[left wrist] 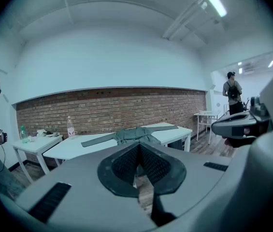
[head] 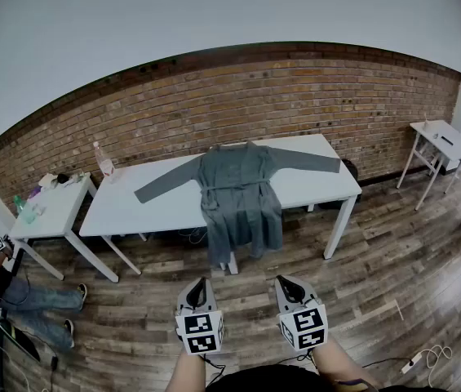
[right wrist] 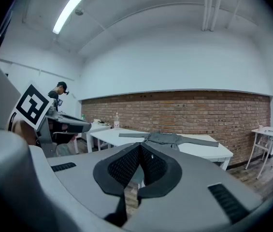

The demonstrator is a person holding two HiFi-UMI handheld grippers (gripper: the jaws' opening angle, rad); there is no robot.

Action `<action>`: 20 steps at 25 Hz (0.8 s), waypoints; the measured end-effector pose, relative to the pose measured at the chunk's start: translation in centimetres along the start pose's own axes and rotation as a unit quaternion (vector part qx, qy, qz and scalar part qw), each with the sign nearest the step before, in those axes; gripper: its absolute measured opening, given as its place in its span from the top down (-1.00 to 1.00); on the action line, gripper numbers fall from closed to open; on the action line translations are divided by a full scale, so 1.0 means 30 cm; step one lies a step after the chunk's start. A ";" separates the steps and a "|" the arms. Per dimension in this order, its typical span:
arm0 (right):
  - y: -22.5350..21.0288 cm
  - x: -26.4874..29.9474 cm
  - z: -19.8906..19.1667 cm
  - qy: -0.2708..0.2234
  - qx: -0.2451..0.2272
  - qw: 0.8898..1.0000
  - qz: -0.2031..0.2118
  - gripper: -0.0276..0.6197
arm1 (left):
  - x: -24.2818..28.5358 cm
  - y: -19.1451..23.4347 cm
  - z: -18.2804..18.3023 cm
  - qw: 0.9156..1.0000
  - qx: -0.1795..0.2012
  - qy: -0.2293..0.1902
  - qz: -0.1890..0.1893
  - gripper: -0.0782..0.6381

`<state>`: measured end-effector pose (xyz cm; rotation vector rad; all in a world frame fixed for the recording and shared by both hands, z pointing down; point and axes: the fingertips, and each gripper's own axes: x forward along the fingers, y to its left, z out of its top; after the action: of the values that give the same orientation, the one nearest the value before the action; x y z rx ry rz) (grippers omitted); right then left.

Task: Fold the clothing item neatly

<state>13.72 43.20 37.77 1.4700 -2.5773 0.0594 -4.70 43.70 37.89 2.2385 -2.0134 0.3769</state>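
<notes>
**Nowhere near the robe yet**

Both the left fingers [head: 200, 284] and the right fingers [head: 284, 282] are closed tight on nothing. Well ahead of them, the grey robe [head: 237, 190] lies spread on the white bench [head: 316, 188], sleeves out and hem hanging over the near edge. It is likely soft and limp, so pinch it at a cuff or shoulder.

Left claw [head: 198, 284], right claw [head: 284, 282]: both closed
</notes>
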 end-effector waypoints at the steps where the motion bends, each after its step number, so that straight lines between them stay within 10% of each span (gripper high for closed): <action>1: -0.013 -0.007 0.000 -0.001 0.000 1.000 0.000 0.93 | 0.003 -0.013 0.002 1.000 0.001 0.000 0.001 0.80; 20: -0.264 -0.098 -0.027 -0.007 -0.007 1.000 -0.009 0.93 | 0.097 -0.329 0.040 0.999 0.042 -0.003 -0.033 0.80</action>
<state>22.08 41.75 37.65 1.4924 -2.5700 0.0280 5.47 41.75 38.31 2.3516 -1.9556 0.4570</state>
